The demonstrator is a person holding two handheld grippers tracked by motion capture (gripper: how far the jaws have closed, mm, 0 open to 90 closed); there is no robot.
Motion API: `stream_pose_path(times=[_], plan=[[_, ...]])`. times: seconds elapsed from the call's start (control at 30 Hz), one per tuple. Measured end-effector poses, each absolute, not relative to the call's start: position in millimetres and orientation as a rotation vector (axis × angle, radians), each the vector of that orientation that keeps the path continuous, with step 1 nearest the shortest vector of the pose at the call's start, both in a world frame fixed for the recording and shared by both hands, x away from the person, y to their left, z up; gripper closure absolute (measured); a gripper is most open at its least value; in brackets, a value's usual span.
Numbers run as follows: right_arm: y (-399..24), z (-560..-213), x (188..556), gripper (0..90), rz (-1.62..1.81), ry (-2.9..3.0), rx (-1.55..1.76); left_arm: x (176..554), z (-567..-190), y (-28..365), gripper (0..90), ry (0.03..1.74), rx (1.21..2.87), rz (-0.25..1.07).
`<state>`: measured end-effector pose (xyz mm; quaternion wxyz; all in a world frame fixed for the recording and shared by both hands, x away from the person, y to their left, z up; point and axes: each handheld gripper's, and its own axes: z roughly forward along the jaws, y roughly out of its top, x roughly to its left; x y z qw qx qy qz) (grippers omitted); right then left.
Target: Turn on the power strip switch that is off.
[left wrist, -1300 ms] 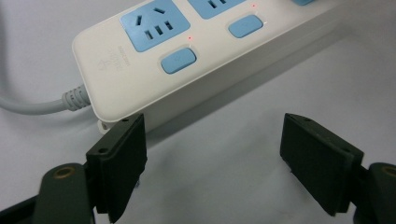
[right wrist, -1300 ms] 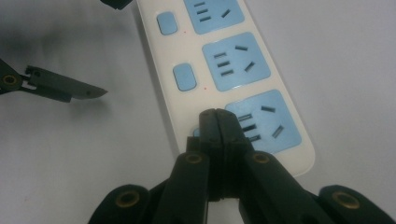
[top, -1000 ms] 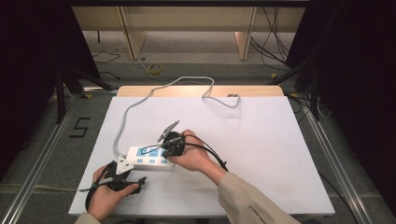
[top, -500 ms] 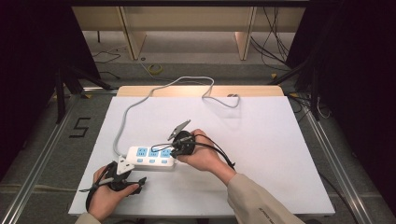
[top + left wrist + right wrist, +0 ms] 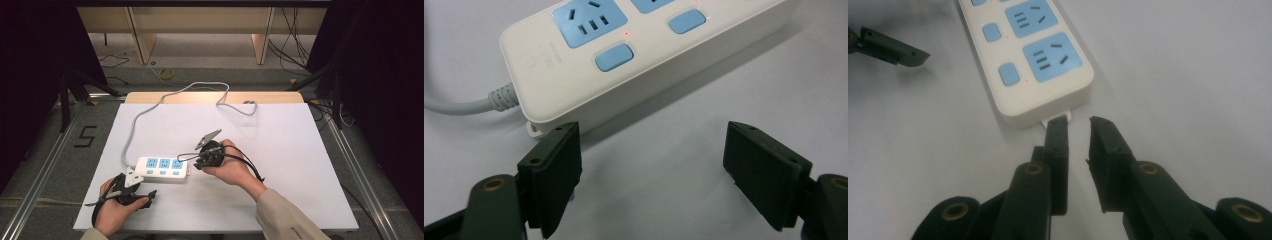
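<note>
A white power strip (image 5: 163, 168) with blue sockets and blue switches lies on the white table, and its grey cable (image 5: 150, 107) runs to the back edge. In the left gripper view the strip's cable end (image 5: 644, 55) sits just beyond my left gripper (image 5: 656, 175), which is wide open with nothing between its pads. This left gripper (image 5: 149, 196) rests near the front edge, below the strip's left end. My right gripper (image 5: 184, 157) points at the strip's right end. Its jaws (image 5: 1078, 130) stand a narrow gap apart, holding nothing, with the tips just short of the strip's small end tab (image 5: 1058, 119).
The white table top (image 5: 300, 165) has bare room to the right of the hands and behind the strip. The cable loops near the back edge (image 5: 240, 107). One jaw of the left gripper (image 5: 893, 47) shows far off in the right gripper view.
My right gripper has drawn back to the right, from above the strip's sockets to just off its right end. The left gripper and the strip have stayed put.
</note>
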<state>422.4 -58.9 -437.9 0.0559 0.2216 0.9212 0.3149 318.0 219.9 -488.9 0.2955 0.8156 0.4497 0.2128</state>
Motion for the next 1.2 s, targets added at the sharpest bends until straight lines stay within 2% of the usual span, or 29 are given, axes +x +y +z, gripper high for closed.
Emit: stream_pose_path(times=[0.63, 1.2], plan=[[-144.2, -451.3, 412.7, 66.9, 0.941, 2.716, 0.866, 317.6, -490.5, 218.5, 23.2, 1.201, 2.169, 0.558], [-214.4, -462.3, 386.0, 53.1, 0.944, 2.632, 0.973, 317.6, -491.0, 218.3, 23.1, 1.205, 2.169, 0.546]])
